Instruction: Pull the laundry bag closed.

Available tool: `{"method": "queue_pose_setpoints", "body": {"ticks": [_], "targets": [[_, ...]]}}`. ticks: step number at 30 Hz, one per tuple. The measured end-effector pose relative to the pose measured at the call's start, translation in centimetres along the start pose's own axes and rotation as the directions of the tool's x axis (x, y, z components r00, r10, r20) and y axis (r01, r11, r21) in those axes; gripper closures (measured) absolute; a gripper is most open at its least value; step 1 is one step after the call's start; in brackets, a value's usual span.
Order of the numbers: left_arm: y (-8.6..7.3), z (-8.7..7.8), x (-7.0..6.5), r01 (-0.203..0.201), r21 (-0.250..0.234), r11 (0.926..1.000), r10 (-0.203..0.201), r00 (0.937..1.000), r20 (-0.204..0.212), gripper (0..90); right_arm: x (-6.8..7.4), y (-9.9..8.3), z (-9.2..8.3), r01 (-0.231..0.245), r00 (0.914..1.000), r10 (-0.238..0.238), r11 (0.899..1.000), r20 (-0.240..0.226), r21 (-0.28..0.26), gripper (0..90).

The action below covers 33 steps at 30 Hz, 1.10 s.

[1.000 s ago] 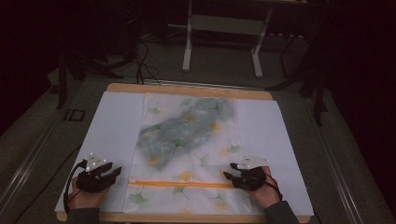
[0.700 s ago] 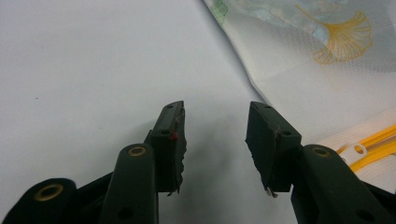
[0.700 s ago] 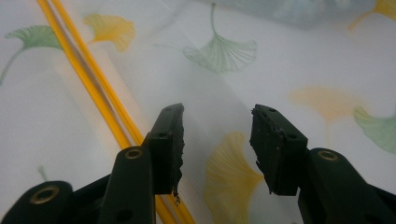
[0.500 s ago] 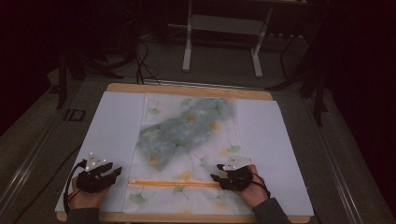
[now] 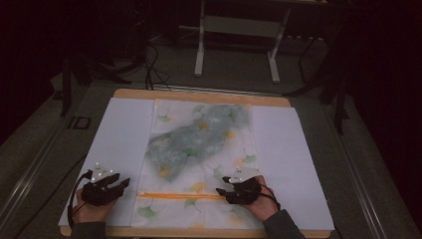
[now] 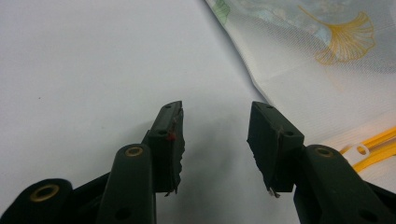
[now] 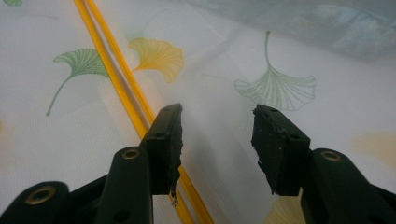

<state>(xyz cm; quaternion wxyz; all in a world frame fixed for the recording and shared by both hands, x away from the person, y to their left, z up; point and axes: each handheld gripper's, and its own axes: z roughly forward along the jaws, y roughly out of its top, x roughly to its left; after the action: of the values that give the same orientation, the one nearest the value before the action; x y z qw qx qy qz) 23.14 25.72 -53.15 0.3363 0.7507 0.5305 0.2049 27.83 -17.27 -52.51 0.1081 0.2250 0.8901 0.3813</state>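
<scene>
Right tongs (image 5: 223, 191) shifted onto sheer leaf-print bag (image 5: 199, 149)

The wooden bench (image 5: 199, 94) carries a white sheet (image 5: 124, 129) over most of its top. On the sheet lies a see-through leaf-printed bag (image 5: 199, 164) with an orange zipper (image 5: 179, 195).

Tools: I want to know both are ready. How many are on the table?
2. The left tool is on the white sheet, left of the mesh bag; the right tool is at its orange zipper.
</scene>
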Motion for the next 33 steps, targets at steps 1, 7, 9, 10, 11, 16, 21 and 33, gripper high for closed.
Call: {"method": "queue_pose_setpoints", "body": {"ticks": [1, 7, 9, 10, 11, 16, 21, 33], "targets": [[0.0, 0.0, 0.0, -0.001, 0.0, 1.0, 0.001, 1.0, 0.001, 55.4, 0.1, 0.1, 0.2, 0.007, 0.9999, -0.007, 1.0, -0.009, 0.001, 52.4], [0.0, 0.0, 0.0, -0.006, 0.004, 1.0, 0.006, 1.0, 0.0, 55.4, 0.6, 0.5, 0.5, 0.02, 0.9995, -0.019, 1.0, -0.023, 0.003, 52.2], [0.0, 0.0, 0.0, -0.006, 0.004, 1.0, 0.006, 1.0, 0.001, 55.4, 0.7, 0.5, 0.6, 0.021, 0.9995, -0.021, 1.0, -0.025, 0.003, 52.2], [0.0, 0.0, -0.1, -0.006, 0.003, 1.0, 0.006, 1.0, 0.001, 55.4, 0.8, 0.6, 0.7, 0.025, 0.9993, -0.025, 1.0, -0.027, 0.001, 52.2], [0.0, 0.0, -0.1, -0.007, 0.003, 1.0, 0.007, 1.0, 0.002, 55.5, 1.0, 0.8, 0.8, 0.03, 0.999, -0.03, 1.0, -0.034, 0.003, 52.3], [0.0, 0.1, -0.1, -0.008, 0.005, 1.0, 0.008, 1.0, 0.004, 55.4, 1.4, 1.1, 1.0, 0.041, 0.9982, -0.041, 0.999, -0.044, 0.004, 52.3], [0.0, 0.1, -0.1, -0.009, 0.006, 0.9999, 0.009, 1.0, 0.005, 55.5, 1.9, 1.5, 1.5, 0.057, 0.9965, -0.057, 0.998, -0.061, 0.001, 52.3], [0.1, 0.0, -0.1, -0.01, 0.005, 0.9999, 0.01, 0.9999, 0.008, 55.5, 3.0, 2.7, 2.3, 0.078, 0.9929, -0.079, 0.997, -0.089, -0.012, 51.7]]}}
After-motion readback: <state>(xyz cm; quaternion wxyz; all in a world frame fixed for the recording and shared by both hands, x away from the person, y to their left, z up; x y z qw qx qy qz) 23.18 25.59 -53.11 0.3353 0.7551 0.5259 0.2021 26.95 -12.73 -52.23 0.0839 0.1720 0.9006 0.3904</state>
